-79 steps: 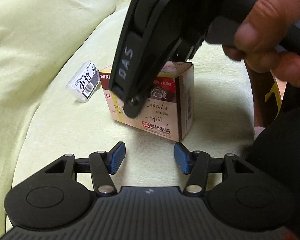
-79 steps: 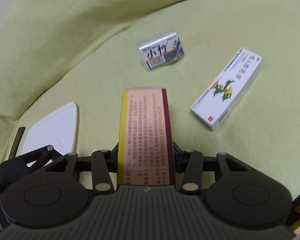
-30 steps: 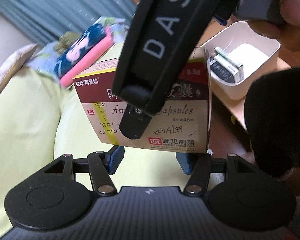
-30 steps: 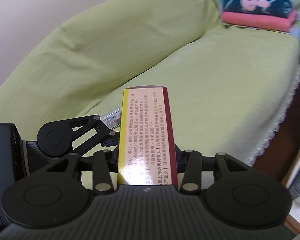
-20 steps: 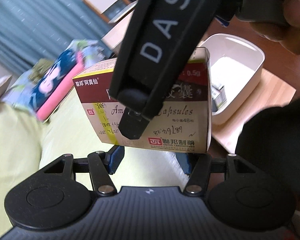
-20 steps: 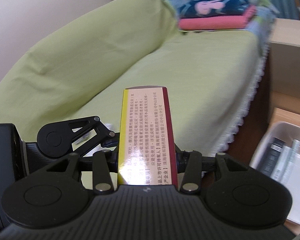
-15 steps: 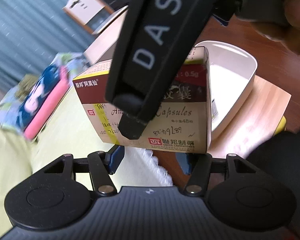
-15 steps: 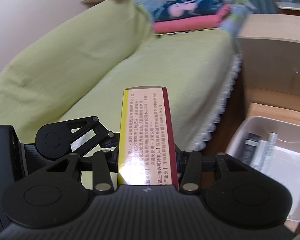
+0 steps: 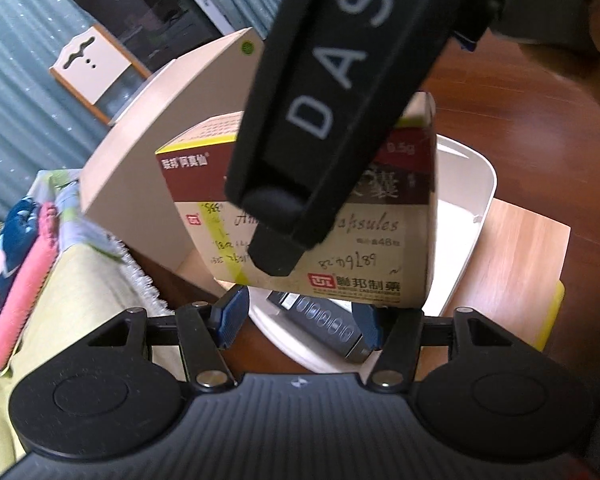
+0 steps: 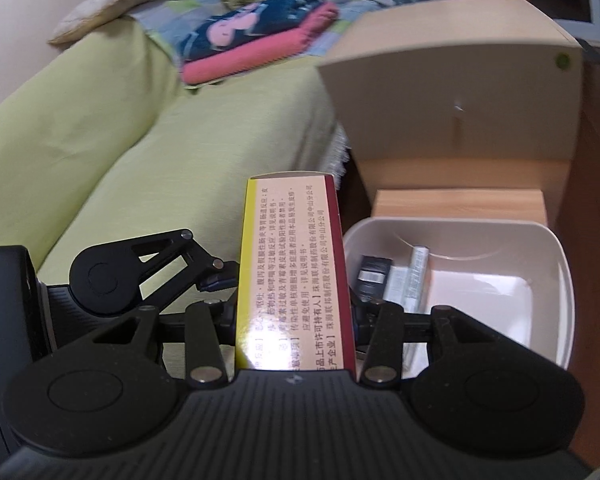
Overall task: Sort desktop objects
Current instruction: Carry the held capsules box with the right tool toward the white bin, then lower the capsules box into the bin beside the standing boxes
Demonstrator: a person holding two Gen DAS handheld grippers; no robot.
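Setting: green-covered sofa (image 10: 100, 128) to the left, a beige open-fronted wooden cabinet (image 10: 452, 92) ahead, and a light wooden stool top (image 10: 456, 204) under a white plastic bin (image 10: 540, 264); folded pink and navy textiles (image 10: 256, 36) lie on the sofa's far end.
Task's thing: a maroon, cream and yellow cardboard capsule box (image 10: 296, 276), held in the air, not resting on anything.
Right hand-held gripper (image 10: 294, 320): clamped on the capsule box's two broad faces, a narrow printed side facing the camera.
Left hand-held gripper (image 9: 300, 316): blue pads (image 9: 232, 314) spread apart and empty; it hangs just below and in front of the box.
Long axis: the box runs forward along the right gripper's fingers, pointing toward the cabinet.
Key relation: the bin lies ahead and to the right of the held box in the right wrist view; in the left wrist view the box sits over the bin's near rim, with the opening behind and below it.
Bin contents: a dark flat pack (image 10: 374, 272) and a pale boxed item (image 10: 416, 276) stand along the left wall; the right part of the floor is bare.
Nearer arm: the right, which already carries the box.
Judgement: the release likely needs a short shift right and forward, then lowering, so the box clears the rim and the packs inside.
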